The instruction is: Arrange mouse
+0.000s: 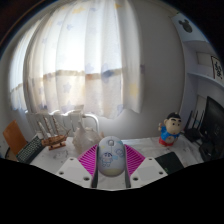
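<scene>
The mouse (pixel 112 155) is seen clamped between the pink pads of the gripper (pixel 112 160), raised above the white desk (pixel 140 150); pickup is judged done, placement still outstanding.

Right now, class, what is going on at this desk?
A hand-held gripper has a grey computer mouse between its two pink-padded fingers, which appear to press on its sides. It is above a white desk. Beyond stand a cartoon figurine and a curtained window.
</scene>
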Tool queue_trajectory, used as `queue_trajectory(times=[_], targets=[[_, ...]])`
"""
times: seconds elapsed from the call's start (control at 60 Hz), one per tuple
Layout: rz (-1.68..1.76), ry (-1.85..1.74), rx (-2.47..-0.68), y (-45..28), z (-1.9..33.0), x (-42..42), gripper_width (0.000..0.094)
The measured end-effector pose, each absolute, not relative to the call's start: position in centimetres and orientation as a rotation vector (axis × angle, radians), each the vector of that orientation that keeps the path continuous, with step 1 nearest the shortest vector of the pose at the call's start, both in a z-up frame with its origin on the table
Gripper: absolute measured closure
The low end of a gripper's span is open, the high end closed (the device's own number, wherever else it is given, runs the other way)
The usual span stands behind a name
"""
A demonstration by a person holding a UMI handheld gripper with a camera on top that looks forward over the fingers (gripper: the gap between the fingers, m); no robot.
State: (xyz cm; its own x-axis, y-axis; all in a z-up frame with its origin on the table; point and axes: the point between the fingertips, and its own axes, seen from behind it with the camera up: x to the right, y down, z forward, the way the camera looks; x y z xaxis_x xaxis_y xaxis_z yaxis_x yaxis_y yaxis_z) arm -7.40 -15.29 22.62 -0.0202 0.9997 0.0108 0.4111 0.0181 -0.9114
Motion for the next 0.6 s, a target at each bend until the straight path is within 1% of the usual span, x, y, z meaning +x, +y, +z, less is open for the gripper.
queue_trajectory(times=[0.05, 0.117, 0.167, 0.233, 0.283, 0.333, 0.433, 0.483, 0.5, 0.583, 0.6], targets=[[0.939, -1.508, -1.486, -9.0, 22.8, -8.6, 0.0567], [0.868, -1.497, -1.506, -1.3, 20.8, -10.0, 0.0567], [0.81, -1.504, -1.509, 4.0, 18.0, -10.6, 0.0567], [0.737, -1.547, -1.585, 9.6, 13.5, -11.4, 0.0568], [0.76, -1.581, -1.628, 11.6, 10.3, -11.6, 0.0567], [0.751, -1.623, -1.634, 13.1, 6.9, -11.6, 0.0566], [0.731, -1.727, -1.65, 14.1, 0.8, -11.2, 0.0564], [0.734, -1.749, -1.694, 14.3, -1.5, -10.7, 0.0524], [0.734, -1.755, -1.712, 14.3, -1.9, -10.5, 0.0505], [0.76, -1.745, -1.71, 14.2, -1.7, -10.4, 0.0427], [0.76, -1.745, -1.712, 14.2, -1.6, -10.4, 0.0383]])
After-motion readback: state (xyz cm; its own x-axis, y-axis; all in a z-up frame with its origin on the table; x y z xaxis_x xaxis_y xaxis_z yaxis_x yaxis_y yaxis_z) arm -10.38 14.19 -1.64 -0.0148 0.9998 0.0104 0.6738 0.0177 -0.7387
